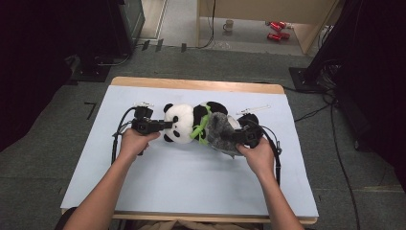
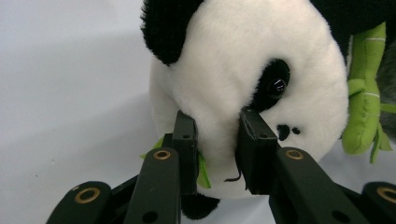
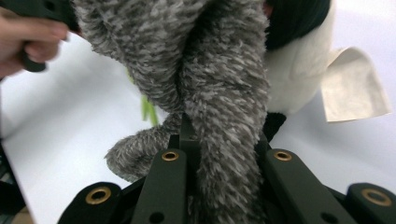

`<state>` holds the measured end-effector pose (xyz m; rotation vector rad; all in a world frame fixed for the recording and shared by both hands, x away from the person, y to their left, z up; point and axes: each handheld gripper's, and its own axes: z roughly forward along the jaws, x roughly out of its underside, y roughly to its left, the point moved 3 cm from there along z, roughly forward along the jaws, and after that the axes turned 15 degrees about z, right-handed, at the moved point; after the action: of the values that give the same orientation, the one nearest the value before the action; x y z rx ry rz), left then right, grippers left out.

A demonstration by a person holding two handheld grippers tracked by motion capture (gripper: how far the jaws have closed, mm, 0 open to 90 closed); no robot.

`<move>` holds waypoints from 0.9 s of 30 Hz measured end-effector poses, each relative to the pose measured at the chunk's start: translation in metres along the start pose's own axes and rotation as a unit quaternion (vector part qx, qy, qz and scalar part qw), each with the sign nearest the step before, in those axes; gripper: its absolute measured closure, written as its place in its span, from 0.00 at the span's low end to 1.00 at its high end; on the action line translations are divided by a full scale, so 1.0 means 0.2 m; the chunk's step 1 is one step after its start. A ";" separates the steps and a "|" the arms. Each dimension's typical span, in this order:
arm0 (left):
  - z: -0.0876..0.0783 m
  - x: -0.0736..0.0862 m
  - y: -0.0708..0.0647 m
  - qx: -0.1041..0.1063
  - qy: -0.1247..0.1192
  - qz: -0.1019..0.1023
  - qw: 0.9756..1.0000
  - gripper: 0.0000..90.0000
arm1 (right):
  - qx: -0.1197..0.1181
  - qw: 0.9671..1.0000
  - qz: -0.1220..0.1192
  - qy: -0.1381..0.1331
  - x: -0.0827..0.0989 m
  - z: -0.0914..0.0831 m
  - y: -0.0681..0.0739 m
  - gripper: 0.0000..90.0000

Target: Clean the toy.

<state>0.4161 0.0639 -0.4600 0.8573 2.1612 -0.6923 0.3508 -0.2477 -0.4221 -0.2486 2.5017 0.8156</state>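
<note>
A plush panda (image 1: 184, 122) lies on its side near the middle of the pale bench (image 1: 158, 182), its head toward the person's left, as a grey knitted garment (image 1: 221, 133) is worked over its lower body. The left tongs (image 2: 217, 140) pinch a fold of the white head fur just below the eye, jaws partly closed on the plush; the right tongs (image 3: 224, 154) are clamped nearly shut on a bunched strip of the grey fabric, which rises between the jaws. The main risk, judging from this, is slippage: the left grip has only a shallow pinch of soft pile, and a firm pull from the right could tear the fur free and let the toy slide across the smooth bench rather than stay put. The fuzzy knit is twisted into a rope near the right jaws, so pulling may tighten the bunch instead of opening it, leaving it snagged on the black leg (image 3: 299, 18) or the paper tag (image 3: 355, 86). The green bamboo sprig (image 2: 366, 88) stitched at the panda's chest sits just beside the garment's edge and could catch in it or be bent under. Too hard a tug might also stretch the knit or strain the seam where the fur is held.
</note>
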 end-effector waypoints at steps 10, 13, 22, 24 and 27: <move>0.01 0.01 0.00 -0.008 0.009 0.011 1.000 0.80 | 0.007 0.999 -0.006 0.037 0.13 0.13 -0.04 0.86; 0.01 0.01 0.00 -0.008 0.010 0.011 1.000 0.80 | 0.008 0.999 -0.009 0.047 0.17 0.14 -0.04 0.86; 0.02 0.01 0.01 -0.007 0.005 0.004 1.000 0.80 | 0.009 0.998 -0.008 0.068 0.25 0.17 -0.05 0.86; 0.02 0.01 0.01 -0.006 0.004 0.001 1.000 0.80 | 0.009 0.997 -0.009 0.074 0.27 0.18 -0.05 0.86; 0.02 0.01 0.02 -0.006 0.003 -0.001 1.000 0.79 | 0.006 0.996 -0.008 0.094 0.30 0.20 -0.05 0.86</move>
<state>0.4198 0.0641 -0.4654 0.8511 2.1696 -0.6791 0.3176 -0.2329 -0.4851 -0.3545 2.6753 0.8028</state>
